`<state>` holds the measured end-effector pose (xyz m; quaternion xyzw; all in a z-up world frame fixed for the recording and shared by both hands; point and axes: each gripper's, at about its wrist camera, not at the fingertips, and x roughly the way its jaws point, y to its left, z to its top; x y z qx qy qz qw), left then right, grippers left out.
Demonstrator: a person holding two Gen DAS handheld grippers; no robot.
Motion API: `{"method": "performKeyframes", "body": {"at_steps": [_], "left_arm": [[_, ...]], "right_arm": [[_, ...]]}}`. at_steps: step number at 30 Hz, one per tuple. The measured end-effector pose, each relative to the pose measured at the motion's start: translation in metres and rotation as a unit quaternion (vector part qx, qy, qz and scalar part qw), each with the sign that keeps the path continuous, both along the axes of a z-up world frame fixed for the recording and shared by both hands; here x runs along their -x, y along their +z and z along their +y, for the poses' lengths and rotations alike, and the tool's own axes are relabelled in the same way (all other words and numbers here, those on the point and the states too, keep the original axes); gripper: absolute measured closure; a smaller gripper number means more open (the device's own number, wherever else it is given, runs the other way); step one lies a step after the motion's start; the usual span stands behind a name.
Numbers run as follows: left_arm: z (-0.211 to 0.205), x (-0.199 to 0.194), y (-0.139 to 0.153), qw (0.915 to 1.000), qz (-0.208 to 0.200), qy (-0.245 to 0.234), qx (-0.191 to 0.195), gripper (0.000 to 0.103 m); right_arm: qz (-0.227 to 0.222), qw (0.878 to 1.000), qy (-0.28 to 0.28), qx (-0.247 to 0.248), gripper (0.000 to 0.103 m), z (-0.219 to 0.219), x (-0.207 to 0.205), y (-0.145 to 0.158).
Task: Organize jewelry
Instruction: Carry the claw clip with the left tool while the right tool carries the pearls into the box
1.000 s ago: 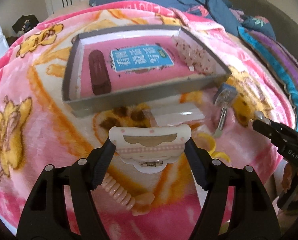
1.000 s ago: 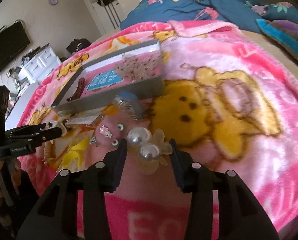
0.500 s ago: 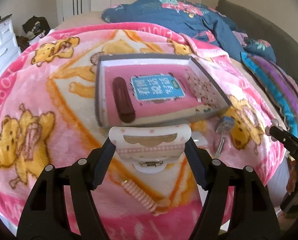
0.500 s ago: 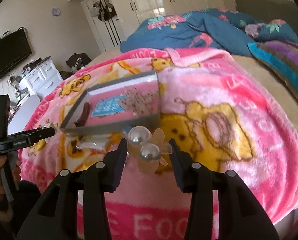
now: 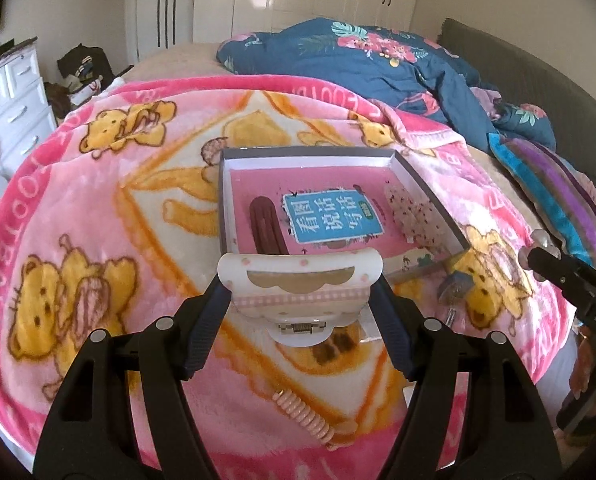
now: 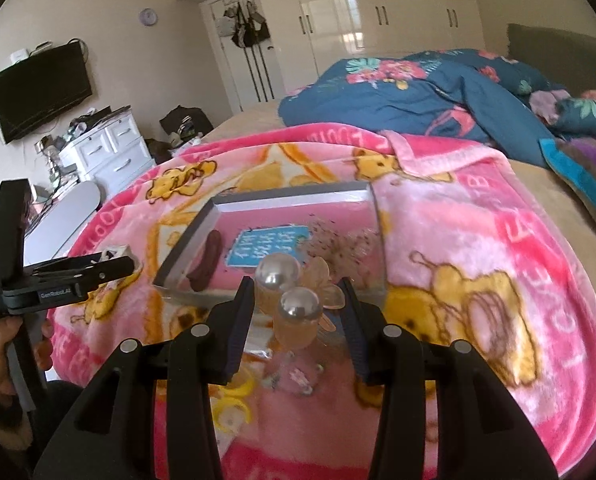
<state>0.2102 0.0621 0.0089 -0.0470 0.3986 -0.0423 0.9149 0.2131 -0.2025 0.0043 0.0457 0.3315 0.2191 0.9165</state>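
My left gripper [image 5: 299, 296] is shut on a white and pink hair claw clip [image 5: 298, 286], held above the blanket in front of the grey tray [image 5: 429, 190]. The tray has a pink liner with a blue label, a dark brown clip [image 5: 266, 226] and a speckled clear clip [image 5: 411, 216]. My right gripper [image 6: 296, 308] is shut on a clear flower clip with two pearls [image 6: 294, 300], held above the tray's near edge [image 6: 186, 244]. The right gripper also shows in the left wrist view [image 5: 537, 260], and the left gripper in the right wrist view [image 6: 114, 268].
On the pink bear blanket [image 5: 98, 240] lie a pink spiral hair tie [image 5: 309, 420], a blue-grey clip [image 5: 455, 284], a yellow ring [image 6: 230, 404] and small pieces [image 6: 298, 376]. A blue quilt [image 5: 377, 64] is piled behind. A white dresser [image 6: 106, 148] stands to the left.
Both grippers have lifted and pulled back with their clips held; the bed and tray look smaller and farther away. The right gripper now hangs over the tray's near edge.
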Motion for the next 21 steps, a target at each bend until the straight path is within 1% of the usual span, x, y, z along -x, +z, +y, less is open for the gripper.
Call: {"method": "performKeyframes", "body": {"at_steps": [7,11,16,21], "left_arm": [[0.001,-0.012,0.003,1.0000,-0.006,0.004,0.004,0.041],[-0.003,-0.024,0.004,1.0000,-0.009,0.004,0.000,0.041],[-0.012,-0.040,0.002,1.0000,-0.007,0.001,0.001,0.041],[-0.022,-0.057,-0.007,1.0000,0.000,-0.002,0.005,0.041]], "right_arm": [[-0.009,1.000,0.023,0.013,0.062,0.026,-0.016,0.008],[-0.009,0.999,0.029,0.016,0.062,0.034,-0.027,0.007],[-0.003,1.000,0.029,0.012,0.062,0.034,-0.043,0.004],[0.002,1.000,0.014,0.018,0.062,0.027,-0.058,-0.001]]}}
